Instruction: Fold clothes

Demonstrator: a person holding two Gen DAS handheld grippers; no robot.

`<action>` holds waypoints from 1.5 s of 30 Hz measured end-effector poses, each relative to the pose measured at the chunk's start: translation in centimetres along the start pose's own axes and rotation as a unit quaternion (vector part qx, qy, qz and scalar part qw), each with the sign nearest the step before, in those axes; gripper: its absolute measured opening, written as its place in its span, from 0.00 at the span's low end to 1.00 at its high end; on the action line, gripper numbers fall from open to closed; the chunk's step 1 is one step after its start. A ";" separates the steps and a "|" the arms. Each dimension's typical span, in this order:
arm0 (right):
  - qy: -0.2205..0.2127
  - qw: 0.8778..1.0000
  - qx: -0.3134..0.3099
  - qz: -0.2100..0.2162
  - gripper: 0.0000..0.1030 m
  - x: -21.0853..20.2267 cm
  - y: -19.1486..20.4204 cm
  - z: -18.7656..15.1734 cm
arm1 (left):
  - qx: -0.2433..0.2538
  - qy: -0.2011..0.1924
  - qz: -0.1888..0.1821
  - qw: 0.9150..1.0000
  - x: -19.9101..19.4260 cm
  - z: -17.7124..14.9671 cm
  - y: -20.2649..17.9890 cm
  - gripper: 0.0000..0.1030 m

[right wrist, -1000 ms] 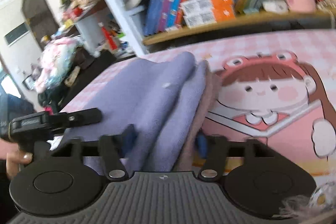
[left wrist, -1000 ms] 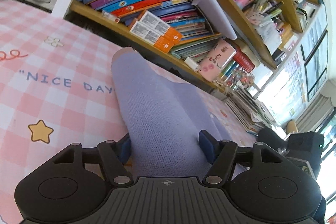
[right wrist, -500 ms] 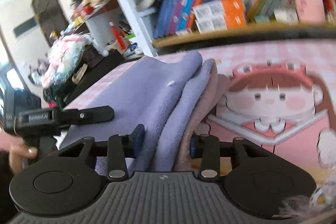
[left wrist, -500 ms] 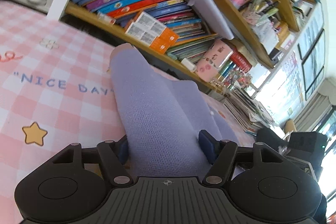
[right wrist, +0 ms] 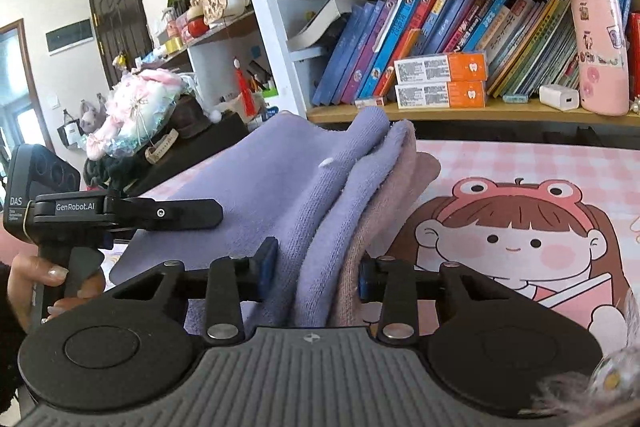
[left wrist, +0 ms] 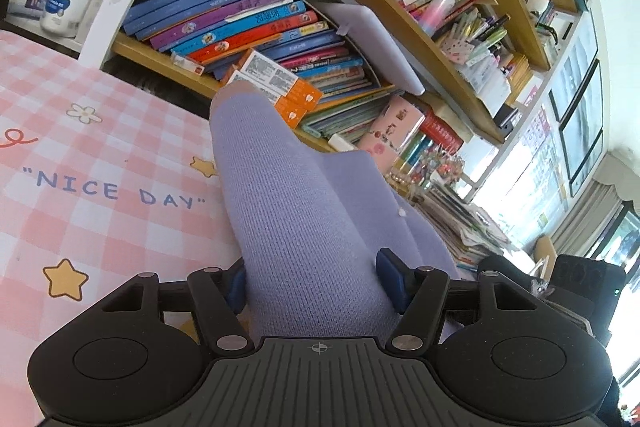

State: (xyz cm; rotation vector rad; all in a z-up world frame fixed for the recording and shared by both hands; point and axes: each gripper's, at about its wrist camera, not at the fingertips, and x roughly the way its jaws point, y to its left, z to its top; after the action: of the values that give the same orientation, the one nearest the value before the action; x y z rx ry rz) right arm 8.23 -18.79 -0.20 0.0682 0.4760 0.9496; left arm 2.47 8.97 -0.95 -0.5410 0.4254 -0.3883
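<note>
A folded lavender knit garment [left wrist: 288, 211] lies over the pink checked table cover [left wrist: 92, 147]. My left gripper [left wrist: 314, 277] is shut on one edge of it, the cloth bunched between the blue pads. In the right wrist view the same garment [right wrist: 256, 187] shows stacked layers with a dusty pink layer [right wrist: 400, 183] underneath. My right gripper [right wrist: 318, 273] is shut on that layered edge. The left gripper [right wrist: 120, 213] also shows at the left of the right wrist view, held in a hand.
A bookshelf [left wrist: 248, 27] packed with books and orange boxes [right wrist: 440, 83] stands right behind the table. A pen pot [left wrist: 68, 3] is at the far left. A cartoon girl print [right wrist: 512, 239] covers the table cover on the right. Clutter [right wrist: 136, 111] sits beyond the left table end.
Both grippers have kept their hold on the garment. The right gripper's jaws have closed further on the cloth, and the cloth has risen slightly in both views.
</note>
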 end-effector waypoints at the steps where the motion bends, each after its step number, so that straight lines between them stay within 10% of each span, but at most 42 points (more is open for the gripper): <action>1: -0.005 1.000 -0.003 0.000 0.33 0.0 0.1 0.1 | 0.001 -0.003 -0.002 1.000 -0.1 0.1 0.0 0.61; 12: -0.023 0.997 -0.069 -0.022 0.33 1.5 1.0 0.7 | 0.024 -0.006 -0.002 1.000 1.0 2.1 0.7 0.60; 45: 0.003 0.997 0.050 -0.060 0.33 16.1 -9.9 8.2 | -0.048 0.004 0.020 0.999 14.0 10.9 10.9 0.56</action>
State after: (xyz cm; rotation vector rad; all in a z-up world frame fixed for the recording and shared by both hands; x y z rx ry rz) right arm 27.14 -10.61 -1.23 0.1264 0.5270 0.8086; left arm 22.21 15.63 -2.62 -0.6228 0.4628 -0.3321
